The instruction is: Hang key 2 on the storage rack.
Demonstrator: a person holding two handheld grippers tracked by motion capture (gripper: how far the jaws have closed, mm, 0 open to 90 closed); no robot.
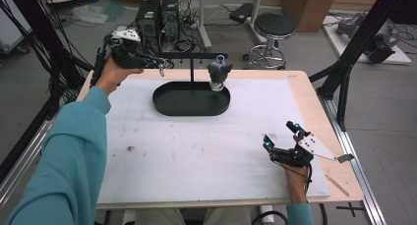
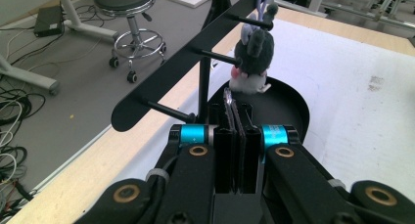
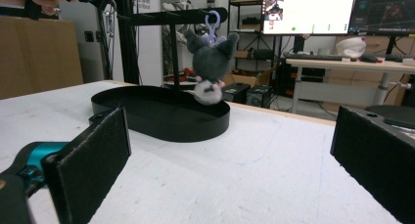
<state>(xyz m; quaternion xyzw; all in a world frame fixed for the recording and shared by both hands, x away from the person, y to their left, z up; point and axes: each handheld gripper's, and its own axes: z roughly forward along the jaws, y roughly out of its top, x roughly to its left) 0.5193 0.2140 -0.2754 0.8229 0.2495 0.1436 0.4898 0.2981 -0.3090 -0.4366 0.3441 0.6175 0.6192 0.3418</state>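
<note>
Left gripper (image 2: 235, 114) closed, grey plush keychain (image 2: 253, 57) hanging

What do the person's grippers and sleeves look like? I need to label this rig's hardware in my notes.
Both sleeves are teal. Each hand carries a black two-jaw gripper with cyan bands near the jaws: the left gripper has brass-coloured pivot rings, the right gripper a grey three-cornered plate on top and a black cable trailing along the wrist.

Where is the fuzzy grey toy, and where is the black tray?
Grey plush toy (image 3: 210, 62), right gripper view, on its body.
Black tray (image 1: 192, 109), high view, on its front wall.
</note>
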